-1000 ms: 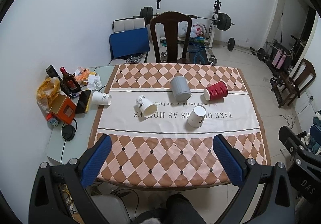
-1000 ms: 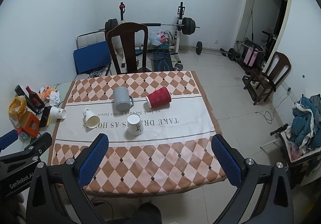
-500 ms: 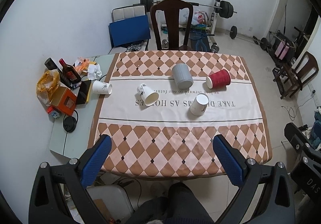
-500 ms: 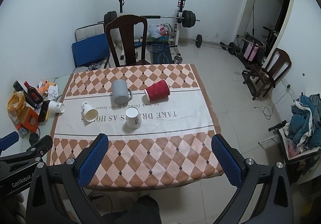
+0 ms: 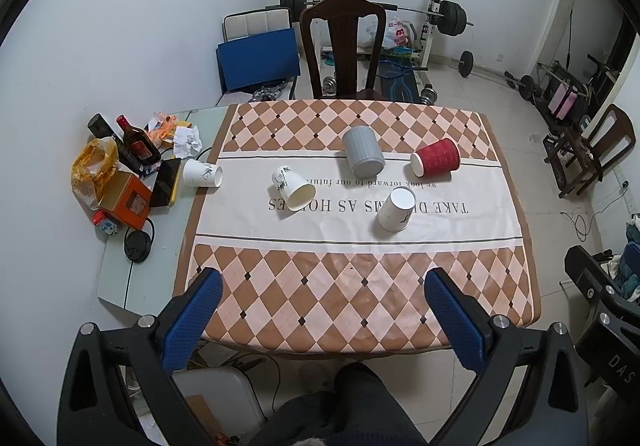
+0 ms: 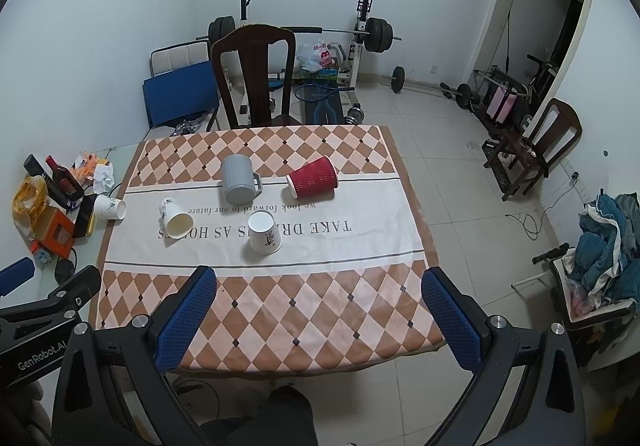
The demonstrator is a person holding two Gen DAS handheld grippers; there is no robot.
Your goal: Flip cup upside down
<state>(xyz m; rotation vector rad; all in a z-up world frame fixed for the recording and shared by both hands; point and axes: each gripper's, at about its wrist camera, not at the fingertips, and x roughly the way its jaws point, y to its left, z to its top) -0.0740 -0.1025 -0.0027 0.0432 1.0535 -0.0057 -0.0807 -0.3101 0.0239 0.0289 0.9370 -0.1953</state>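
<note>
Several cups are on the checkered tablecloth (image 5: 320,286). A white paper cup (image 5: 293,189) lies on its side at the left. A grey mug (image 5: 362,157) stands upside down. A red ribbed cup (image 5: 435,163) lies on its side. A white paper cup (image 5: 396,209) stands upside down in the middle. In the right wrist view they show as the white lying cup (image 6: 176,217), grey mug (image 6: 239,179), red cup (image 6: 313,178) and upside-down white cup (image 6: 263,233). My left gripper (image 5: 320,310) and right gripper (image 6: 320,310) are open, empty, high above the table's near edge.
Another white paper cup (image 5: 202,173) lies on a grey side table (image 5: 116,278) at the left with bottles (image 5: 138,144), an orange box (image 5: 126,200) and clutter. A dark wooden chair (image 5: 344,46) stands behind the table. Weights and a second chair (image 6: 536,150) are beyond.
Both grippers have pulled back and up from the table, so the table looks smaller and farther. The cups have not moved.
</note>
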